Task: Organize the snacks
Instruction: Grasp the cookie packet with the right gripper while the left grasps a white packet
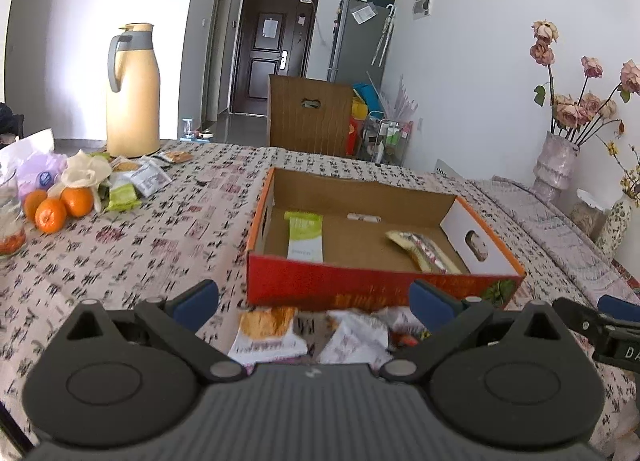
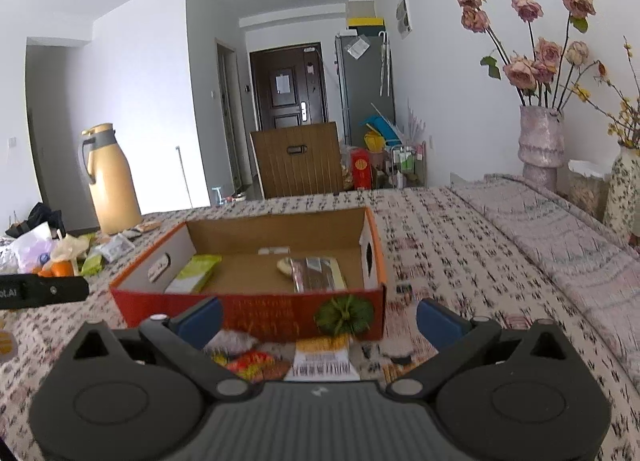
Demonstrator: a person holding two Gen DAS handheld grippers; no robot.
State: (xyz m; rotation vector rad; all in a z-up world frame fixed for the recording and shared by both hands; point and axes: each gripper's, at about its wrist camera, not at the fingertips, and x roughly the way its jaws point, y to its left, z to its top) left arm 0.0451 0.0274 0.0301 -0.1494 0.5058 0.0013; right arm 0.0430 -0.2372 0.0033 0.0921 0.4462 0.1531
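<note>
A red cardboard box (image 1: 360,281) (image 2: 256,311) sits open on the patterned tablecloth. Inside lie a green packet (image 1: 305,236) (image 2: 194,272), a small white bar (image 1: 363,217) and a long brown-yellow wrapped snack (image 1: 424,251) (image 2: 316,273). In front of the box loose snack packets (image 1: 272,335) (image 2: 320,355) lie on the cloth. My left gripper (image 1: 314,303) hovers open just above these packets, nothing between its blue pads. My right gripper (image 2: 320,319) is open too, over a red-yellow packet (image 2: 252,365), holding nothing.
At the left stand a beige thermos jug (image 1: 132,93) (image 2: 110,181), oranges (image 1: 56,207), more snack packets (image 1: 138,181) and a plastic bag (image 1: 36,169). Vases with dried roses (image 2: 540,141) line the right wall. A wooden chair back (image 1: 310,117) rises behind the table.
</note>
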